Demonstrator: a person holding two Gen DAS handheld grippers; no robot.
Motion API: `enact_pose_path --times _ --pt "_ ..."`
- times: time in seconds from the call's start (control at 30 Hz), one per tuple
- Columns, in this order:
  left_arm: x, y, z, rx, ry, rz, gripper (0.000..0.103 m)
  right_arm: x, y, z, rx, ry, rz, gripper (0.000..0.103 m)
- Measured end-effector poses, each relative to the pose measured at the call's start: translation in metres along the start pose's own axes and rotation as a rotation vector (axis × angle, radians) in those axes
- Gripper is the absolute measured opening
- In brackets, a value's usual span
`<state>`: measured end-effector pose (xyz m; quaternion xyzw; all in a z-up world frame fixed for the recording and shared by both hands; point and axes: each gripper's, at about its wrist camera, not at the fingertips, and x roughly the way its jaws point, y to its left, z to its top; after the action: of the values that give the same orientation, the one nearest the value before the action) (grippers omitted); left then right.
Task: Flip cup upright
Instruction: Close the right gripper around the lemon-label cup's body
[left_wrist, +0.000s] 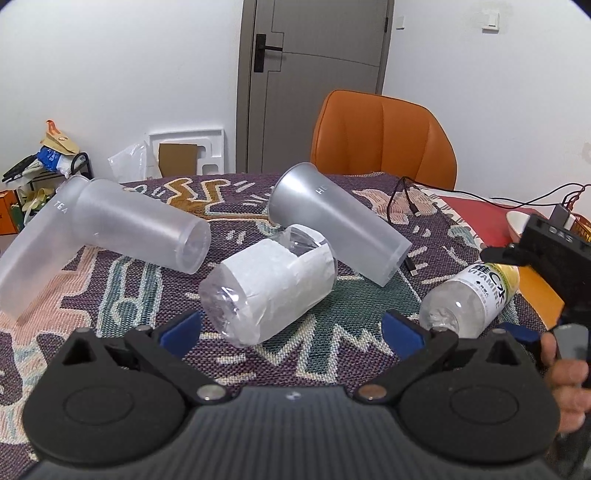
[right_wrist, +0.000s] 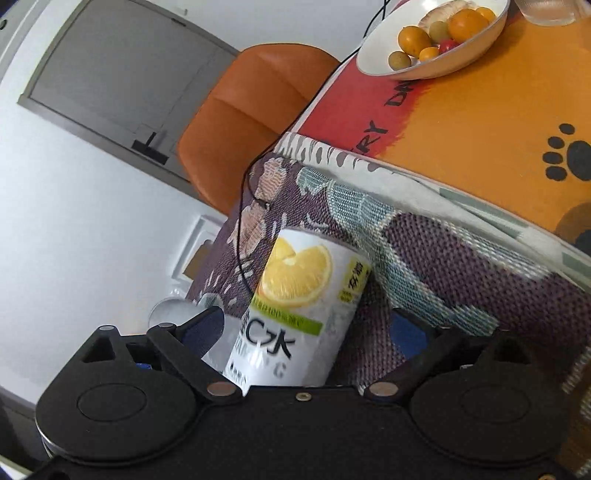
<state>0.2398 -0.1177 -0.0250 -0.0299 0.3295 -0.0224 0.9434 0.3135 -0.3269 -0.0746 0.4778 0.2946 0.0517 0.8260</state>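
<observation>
In the left wrist view several cups lie on their sides on a patterned cloth: a frosted cup (left_wrist: 144, 230) at the left, resting on another frosted cup (left_wrist: 33, 251), a grey-bottomed frosted cup (left_wrist: 332, 221) at centre right, and a clear cup wrapped in white paper (left_wrist: 269, 288) just ahead of my left gripper (left_wrist: 291, 328), which is open and empty. A lemon vitamin bottle (left_wrist: 472, 299) lies at the right. My right gripper (right_wrist: 314, 332) is rolled sideways and open, with its jaws on either side of that bottle (right_wrist: 306, 310).
An orange chair (left_wrist: 384, 136) stands behind the table. A black cable (left_wrist: 402, 206) trails over the cloth at the right. A white bowl of fruit (right_wrist: 432, 40) sits on an orange and red mat (right_wrist: 480, 140) beyond the bottle.
</observation>
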Motion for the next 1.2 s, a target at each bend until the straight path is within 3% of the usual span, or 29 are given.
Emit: enact_pose_path --times 0.2,0.27,0.3,0.43,0.93,1.2 --pt "-0.001 0.008 -0.001 -0.02 0.0 0.018 0.103 0.013 0.009 0.005 -0.007 -0.021 -0.049 0.097" --pt "-0.003 0.011 -0.002 -0.027 -0.004 0.026 0.103 0.015 0.01 0.005 -0.015 -0.03 -0.063 0.085" --pt "-0.003 0.012 -0.003 -0.029 -0.003 0.029 0.103 0.014 0.01 0.005 -0.02 -0.033 -0.077 0.069" --pt "-0.005 0.017 -0.007 -0.041 0.006 0.035 0.103 0.009 -0.002 0.005 0.016 -0.032 -0.045 0.063" --pt "-0.038 0.027 -0.018 -0.059 -0.023 0.041 0.103 -0.03 -0.02 -0.016 0.07 -0.032 0.085 0.059" --pt "-0.06 0.04 -0.027 -0.082 -0.043 0.047 0.103 -0.055 -0.008 -0.032 -0.002 -0.03 0.13 0.059"
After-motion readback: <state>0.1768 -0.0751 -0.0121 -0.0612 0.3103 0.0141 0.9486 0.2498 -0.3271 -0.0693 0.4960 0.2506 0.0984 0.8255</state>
